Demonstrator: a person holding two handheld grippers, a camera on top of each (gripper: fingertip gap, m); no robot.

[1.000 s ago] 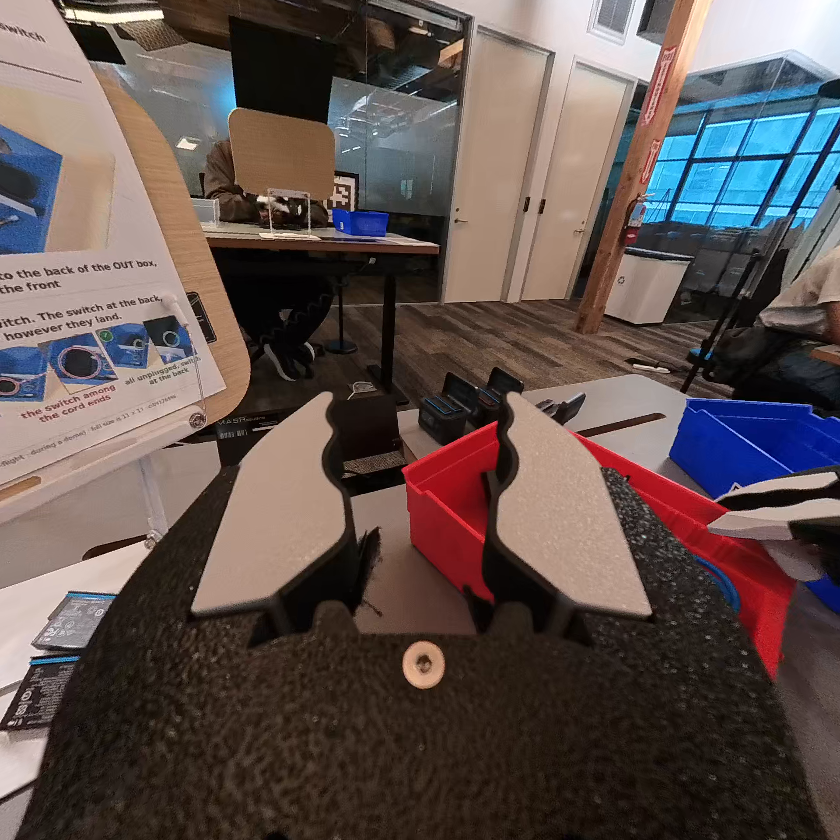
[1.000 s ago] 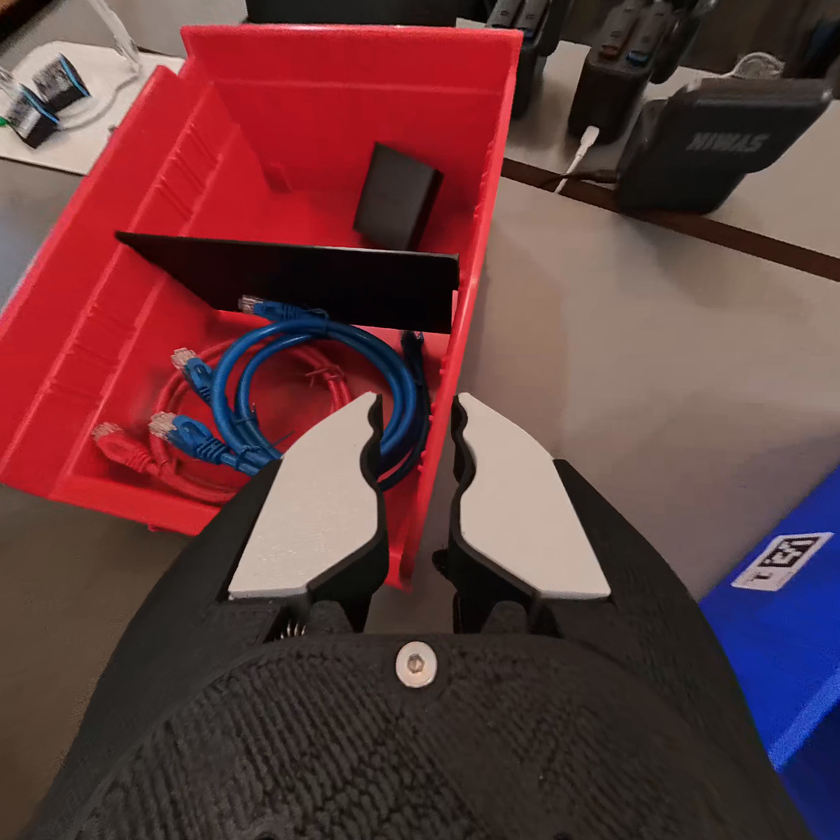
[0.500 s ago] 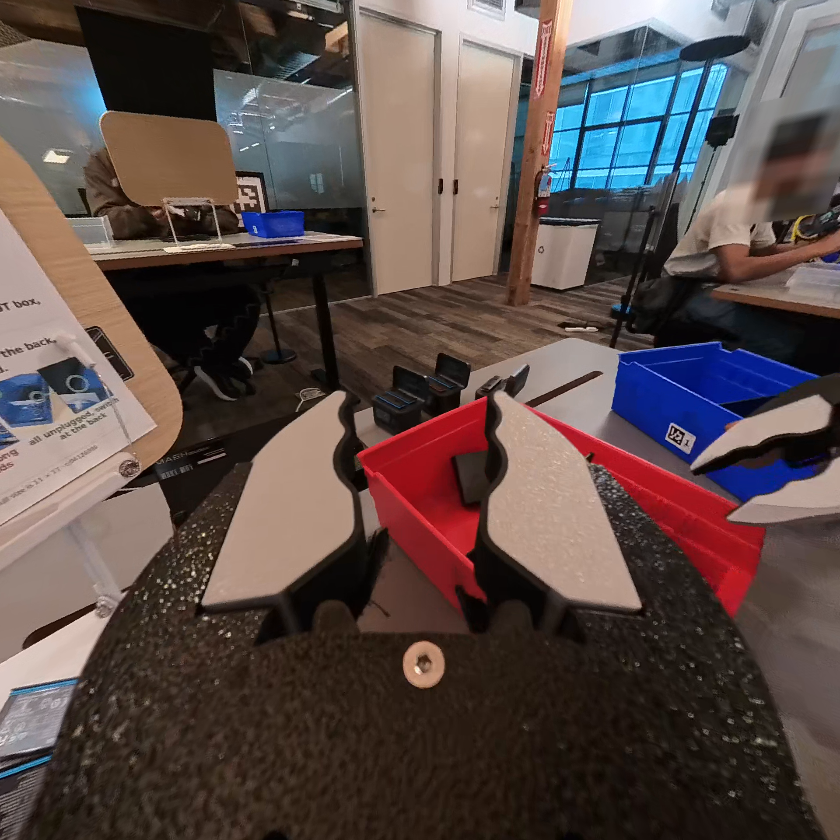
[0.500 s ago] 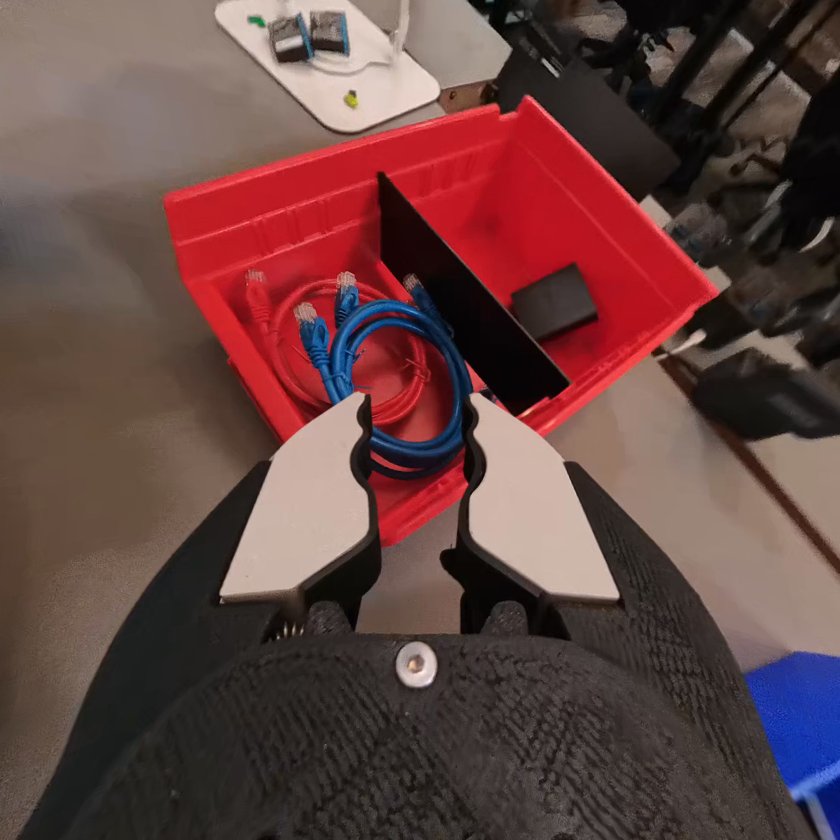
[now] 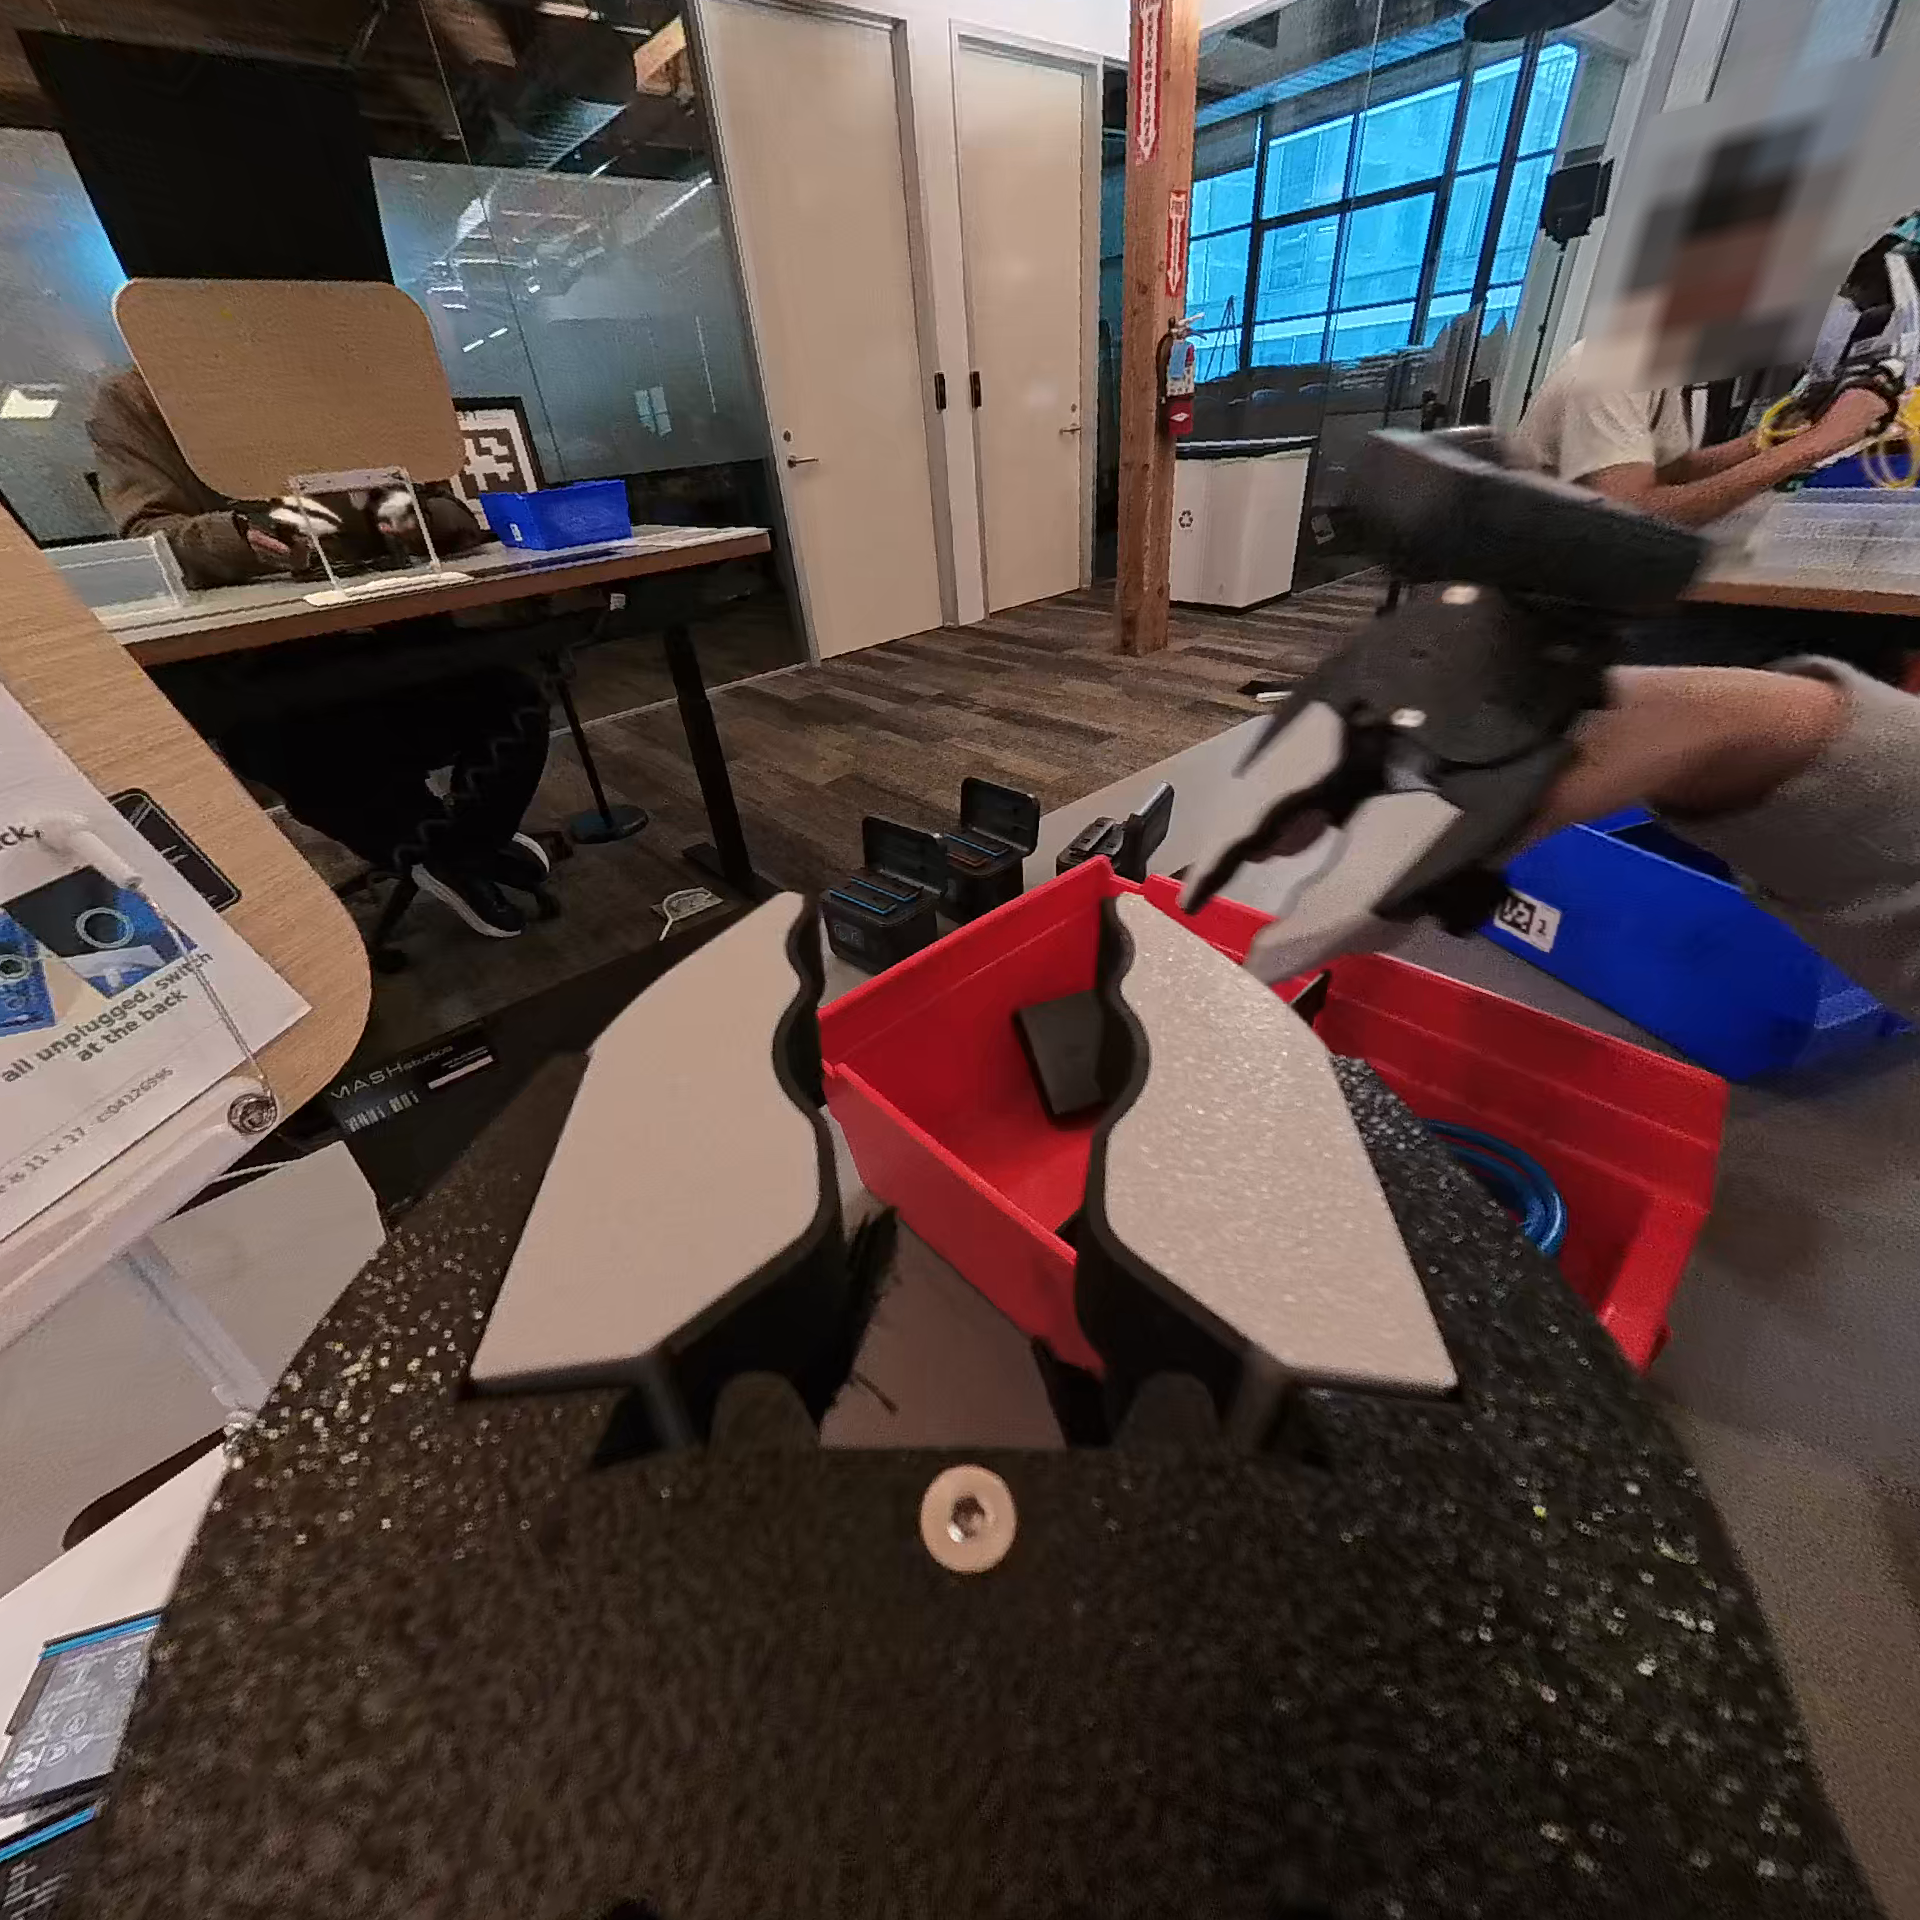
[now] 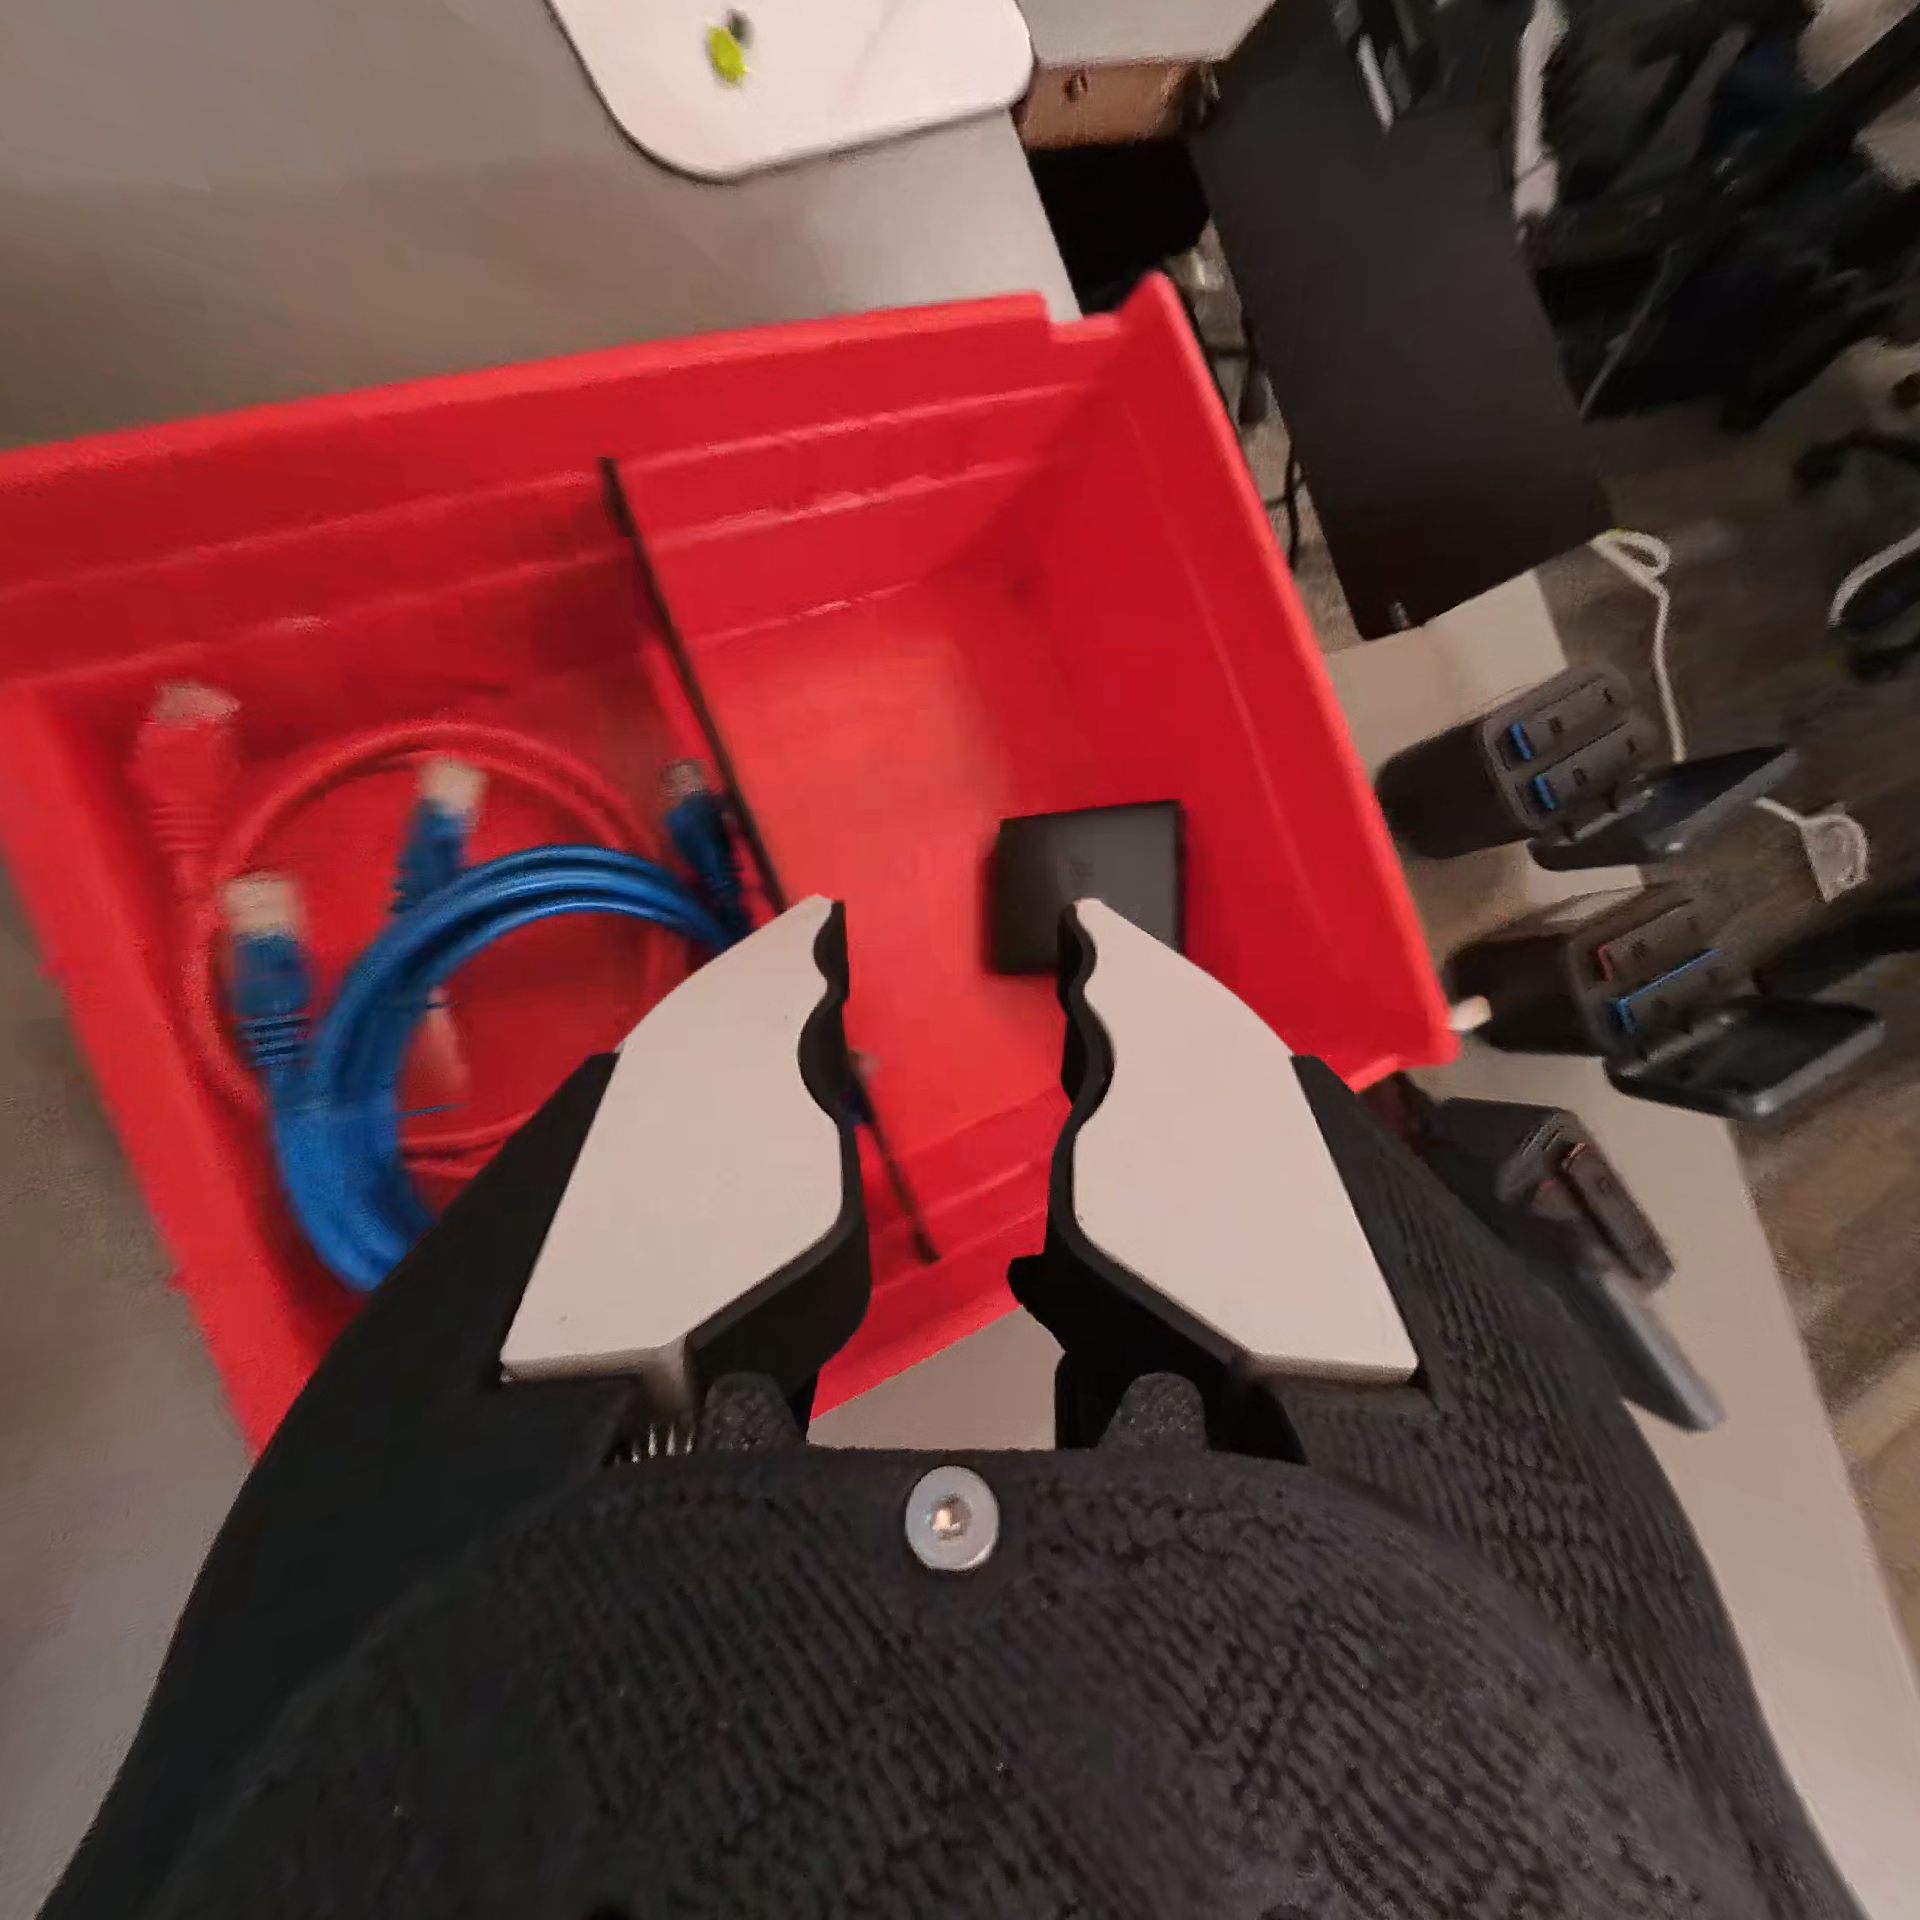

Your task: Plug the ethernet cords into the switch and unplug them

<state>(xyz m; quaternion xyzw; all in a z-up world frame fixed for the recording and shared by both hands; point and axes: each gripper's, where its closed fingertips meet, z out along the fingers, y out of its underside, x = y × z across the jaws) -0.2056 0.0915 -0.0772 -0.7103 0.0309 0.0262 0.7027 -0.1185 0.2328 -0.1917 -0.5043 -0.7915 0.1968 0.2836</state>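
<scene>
A red bin stands on the grey table, split by a black divider. One compartment holds coiled blue cables and a red cable. The other holds a small black box. My right gripper is open and empty, hovering above the box compartment with the box just beyond its fingertips. In the left wrist view it hangs over the bin's far rim. My left gripper is open and empty, in front of the bin's near corner, with the black box ahead of it.
A blue bin stands right of the red one. Black battery cases and chargers line the table's far edge. A sign on a wooden stand is at the left, on a white base plate. People sit at other tables. My right fingertips sit around 20 centimeters from my left ones.
My right gripper has swung from over the cable compartment to over the black box compartment and opened wider. My left gripper stays open and has turned slightly toward the bin.
</scene>
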